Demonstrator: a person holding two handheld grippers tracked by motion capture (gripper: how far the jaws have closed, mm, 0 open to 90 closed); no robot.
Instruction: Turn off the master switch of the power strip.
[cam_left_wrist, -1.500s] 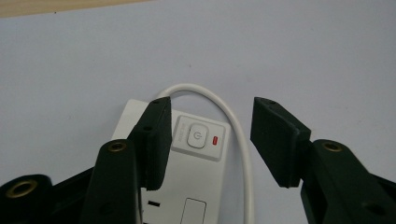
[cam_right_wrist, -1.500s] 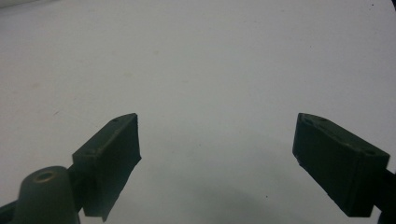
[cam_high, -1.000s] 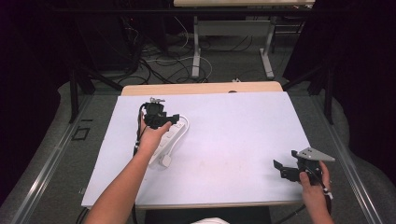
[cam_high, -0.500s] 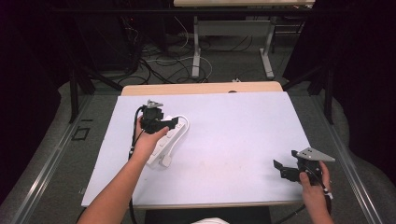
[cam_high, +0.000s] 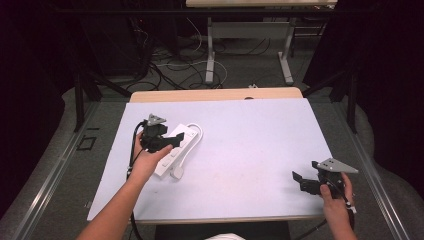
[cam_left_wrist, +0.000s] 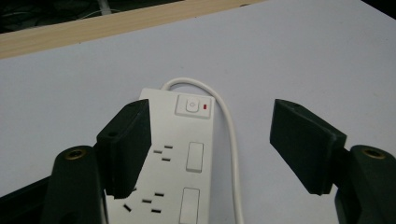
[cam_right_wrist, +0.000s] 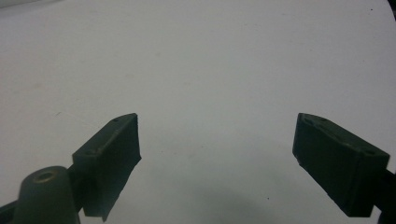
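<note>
Holding, left hand: black two-jaw left gripper (cam_high: 171, 142), over the near-left part of the pale lilac table cover (cam_high: 250, 135). Its jaws stand apart and have just been opening. The pads press on nothing.

Item beneath it: white plastic multi-socket power strip (cam_left_wrist: 173, 136), lying flat on the cover, slanted. I see it run between my jaws in the left gripper view, with the left jaw above its left edge and the right jaw well clear of it. Its square master switch (cam_left_wrist: 194, 106) shows a red mark. A thin white cable (cam_left_wrist: 231, 140) loops around that end.

Holding, right hand: black two-jaw right gripper (cam_high: 301, 183), at the near-right corner. Jaws apart, bare cover between them, well apart from the strip.
</note>
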